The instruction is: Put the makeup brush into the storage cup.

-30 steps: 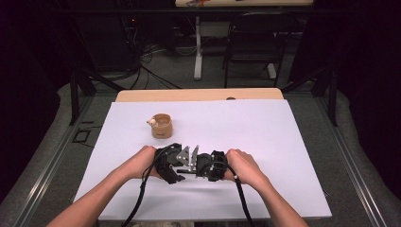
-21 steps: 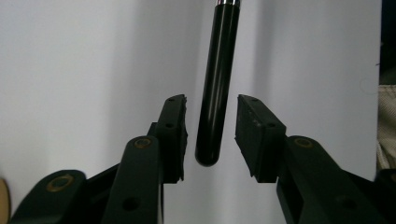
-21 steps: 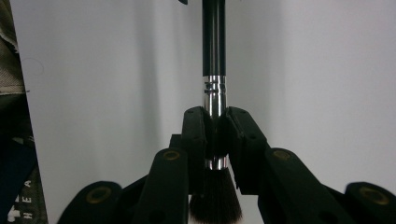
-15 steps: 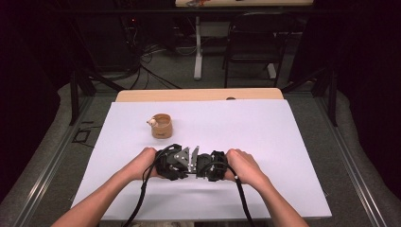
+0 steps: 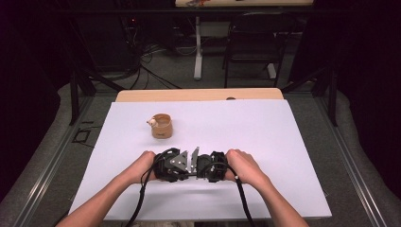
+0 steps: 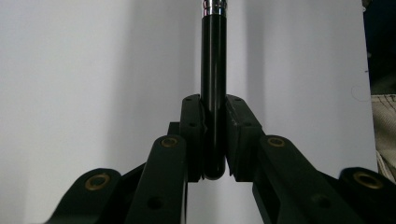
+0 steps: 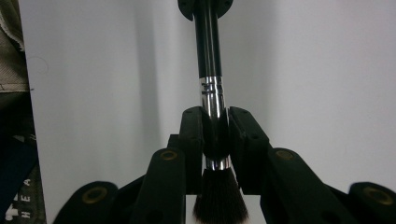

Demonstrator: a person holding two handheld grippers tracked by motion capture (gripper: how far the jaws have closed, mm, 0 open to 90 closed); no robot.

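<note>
A make-up brush with a black handle, a silver ferrule and dark bristles hangs level between my two grippers, just above the white sheet. My left gripper is shut on the end of the handle, and its jaws have just been closing on it. My right gripper is shut on the ferrule just ahead of the bristles; its jaws have eased very slightly but still press on it. The grippers face each other tip to tip near the table's front.
A small brown wooden cup with something pale at its rim stands on the white sheet, beyond and left of the hands. A strip of wooden tabletop shows at the far edge. Chairs and cables stand on the floor behind.
The left gripper's jaws have drawn together onto the brush handle. Both hands stay almost where they were; the right gripper keeps its hold.
</note>
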